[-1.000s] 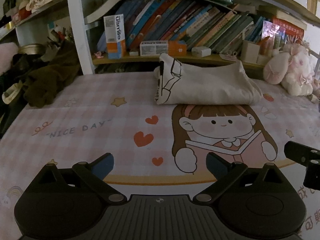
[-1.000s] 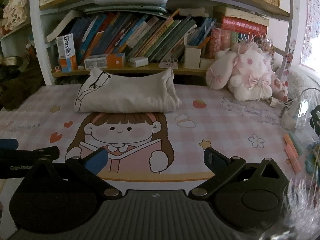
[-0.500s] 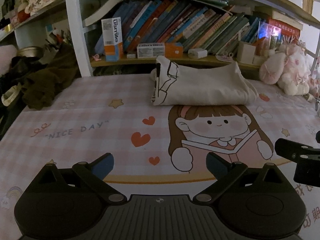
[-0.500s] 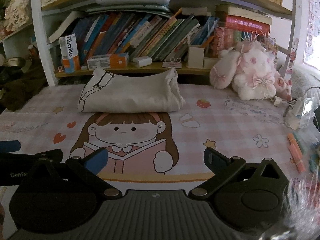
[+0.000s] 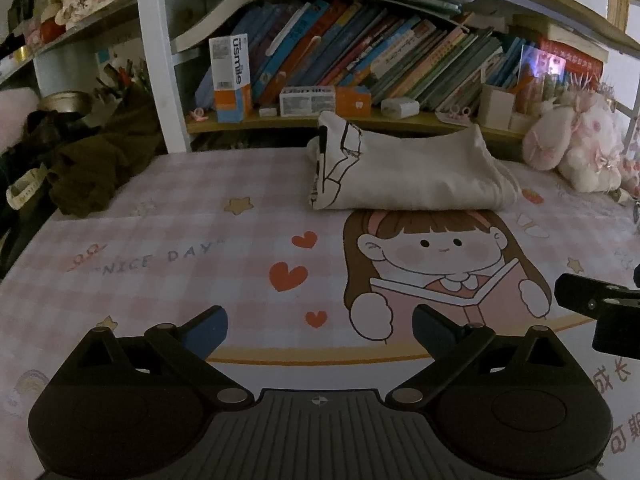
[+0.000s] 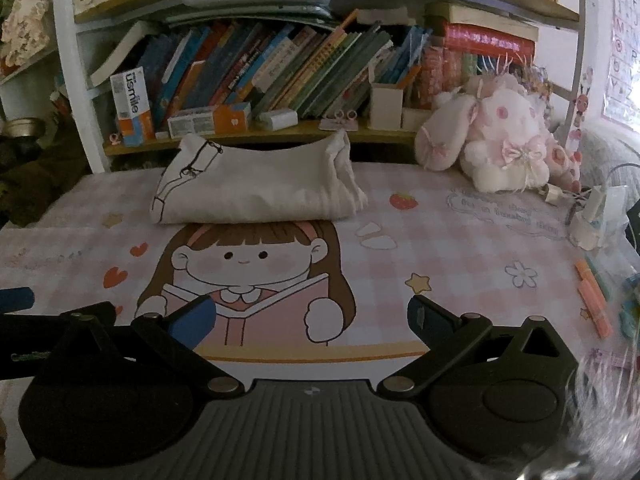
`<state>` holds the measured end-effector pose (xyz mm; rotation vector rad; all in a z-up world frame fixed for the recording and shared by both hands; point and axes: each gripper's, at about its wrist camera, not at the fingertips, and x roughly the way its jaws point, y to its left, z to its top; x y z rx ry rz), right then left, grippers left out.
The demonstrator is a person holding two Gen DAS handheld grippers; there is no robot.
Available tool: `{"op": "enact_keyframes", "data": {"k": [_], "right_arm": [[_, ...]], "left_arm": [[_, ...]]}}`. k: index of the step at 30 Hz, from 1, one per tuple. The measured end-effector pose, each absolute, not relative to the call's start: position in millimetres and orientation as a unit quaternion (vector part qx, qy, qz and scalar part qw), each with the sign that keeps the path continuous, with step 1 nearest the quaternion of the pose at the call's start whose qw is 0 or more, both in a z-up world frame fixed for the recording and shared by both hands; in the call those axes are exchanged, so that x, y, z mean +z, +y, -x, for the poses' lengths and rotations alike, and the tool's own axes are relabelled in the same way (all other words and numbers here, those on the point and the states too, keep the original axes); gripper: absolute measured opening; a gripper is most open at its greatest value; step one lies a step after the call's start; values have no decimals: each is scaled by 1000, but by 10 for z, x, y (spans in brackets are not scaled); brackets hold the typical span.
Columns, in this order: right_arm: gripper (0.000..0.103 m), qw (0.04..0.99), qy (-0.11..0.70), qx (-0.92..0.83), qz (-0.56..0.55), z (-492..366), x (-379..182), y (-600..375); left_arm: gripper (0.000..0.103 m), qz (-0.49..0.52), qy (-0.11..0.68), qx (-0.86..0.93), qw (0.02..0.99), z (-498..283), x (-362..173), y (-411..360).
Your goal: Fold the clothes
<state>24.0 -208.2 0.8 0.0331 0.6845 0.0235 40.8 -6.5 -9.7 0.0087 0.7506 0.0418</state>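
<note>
Nearest, the left gripper (image 5: 320, 326) hovered low over the desk mat (image 5: 168, 280) with its fingers spread wide and nothing between them; the right gripper (image 6: 312, 318) hung beside it in the same way, jaws apart and empty. Both stood well short of the cream garment (image 6: 256, 192), which lay as a thick folded bundle at the far edge of the mat, just in front of the lowest shelf.

The cloth looked soft, light and limp, so it would likely sag and slide open if lifted by one layer only. A pinch through all the stacked layers at the two near corners, one gripper to each, seemed the safest hold; the bunched right end looked loosest.

The mat, printed with a reading girl, appeared smooth and flat, so the fabric would probably slip over it easily.

Behind stood a bookshelf (image 6: 280, 68) crowded with leaning books, a pink plush rabbit (image 6: 500, 140) at the right, and a dark heap of clothing (image 5: 92, 168) at the left.
</note>
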Motion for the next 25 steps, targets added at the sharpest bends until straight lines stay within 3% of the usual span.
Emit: {"op": "enact_keyframes", "data": {"k": [25], "right_arm": [[103, 933, 360, 7, -17, -274, -117, -2089]], "left_arm": [[102, -2, 368, -2, 930, -478, -134, -99]]}}
